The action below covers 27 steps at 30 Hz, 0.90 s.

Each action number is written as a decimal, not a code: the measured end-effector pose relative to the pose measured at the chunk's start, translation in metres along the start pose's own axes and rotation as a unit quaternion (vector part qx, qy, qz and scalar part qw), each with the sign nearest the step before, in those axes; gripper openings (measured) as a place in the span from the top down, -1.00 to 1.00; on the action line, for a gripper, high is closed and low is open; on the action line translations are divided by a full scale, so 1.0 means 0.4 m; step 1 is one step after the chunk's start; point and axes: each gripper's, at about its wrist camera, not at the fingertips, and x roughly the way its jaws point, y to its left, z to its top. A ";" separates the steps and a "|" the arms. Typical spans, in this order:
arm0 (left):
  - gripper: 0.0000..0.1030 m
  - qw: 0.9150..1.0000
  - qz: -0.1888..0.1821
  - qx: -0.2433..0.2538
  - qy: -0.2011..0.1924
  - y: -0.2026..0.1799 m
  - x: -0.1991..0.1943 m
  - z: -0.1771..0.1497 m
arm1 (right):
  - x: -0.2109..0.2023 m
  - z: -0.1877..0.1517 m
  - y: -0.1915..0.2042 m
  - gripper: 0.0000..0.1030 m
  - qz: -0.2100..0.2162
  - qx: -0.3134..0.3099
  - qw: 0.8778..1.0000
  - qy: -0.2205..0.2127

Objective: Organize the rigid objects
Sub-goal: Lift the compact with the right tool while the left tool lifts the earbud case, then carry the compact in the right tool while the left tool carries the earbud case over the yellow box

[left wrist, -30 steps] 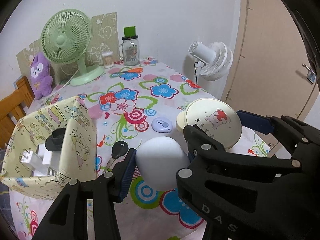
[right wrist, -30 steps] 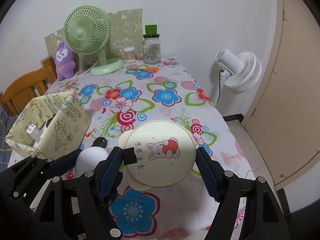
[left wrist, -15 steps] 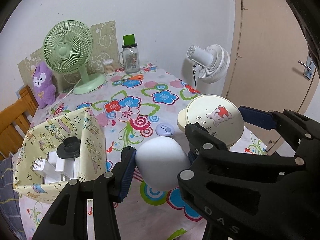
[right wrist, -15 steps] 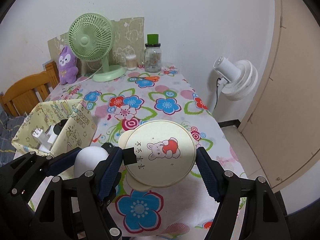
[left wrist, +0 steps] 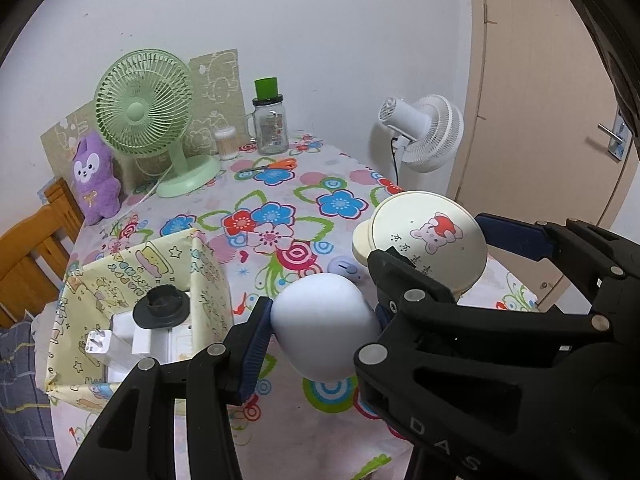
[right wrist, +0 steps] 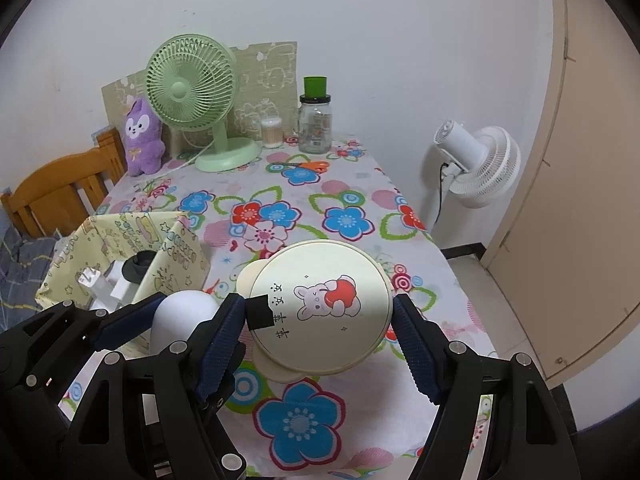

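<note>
My left gripper (left wrist: 320, 328) is shut on a white egg-shaped object (left wrist: 324, 326) and holds it above the floral table, just right of the yellow patterned box (left wrist: 208, 276). The egg also shows in the right wrist view (right wrist: 182, 316). My right gripper (right wrist: 320, 314) is shut on a round cream case with a rabbit picture (right wrist: 320, 308), held in the air beside the left gripper. The case shows in the left wrist view (left wrist: 428, 244). The box (right wrist: 176, 248) holds white chargers (left wrist: 120, 340) and a black round part (left wrist: 160, 306).
A small lilac object (left wrist: 345, 269) lies on the tablecloth (left wrist: 276, 184) behind the egg. At the back stand a green desk fan (left wrist: 148, 116), a purple plush (left wrist: 94, 178), a glass jar (left wrist: 270, 124) and orange scissors (left wrist: 276, 165). A white floor fan (right wrist: 480, 164) and door stand right; a wooden chair (right wrist: 56, 188) left.
Both grippers have risen and pulled back from the table with their objects still held. The box now sits lower and closer to the left gripper in view.
</note>
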 end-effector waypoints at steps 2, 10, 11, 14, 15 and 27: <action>-0.05 1.000 0.003 -0.004 -0.002 0.010 -0.004 0.003 | 0.002 0.009 0.011 -0.48 0.003 -0.004 1.000 0.000; -0.05 1.000 0.015 -0.010 -0.002 0.052 -0.009 0.014 | 0.011 0.034 0.048 -0.48 0.017 -0.014 1.000 -0.004; -0.05 1.000 0.017 -0.010 -0.001 0.058 -0.009 0.015 | 0.013 0.036 0.052 -0.48 0.019 -0.015 1.000 -0.004; -0.05 1.000 0.021 -0.012 0.000 0.076 -0.009 0.018 | 0.019 0.046 0.069 -0.48 0.025 -0.017 1.000 -0.004; -0.05 1.000 0.022 -0.013 0.000 0.081 -0.011 0.019 | 0.020 0.048 0.074 -0.48 0.026 -0.018 0.999 -0.005; -0.05 0.999 0.034 -0.022 0.003 0.153 -0.015 0.024 | 0.040 0.078 0.142 -0.48 0.048 -0.031 0.998 -0.005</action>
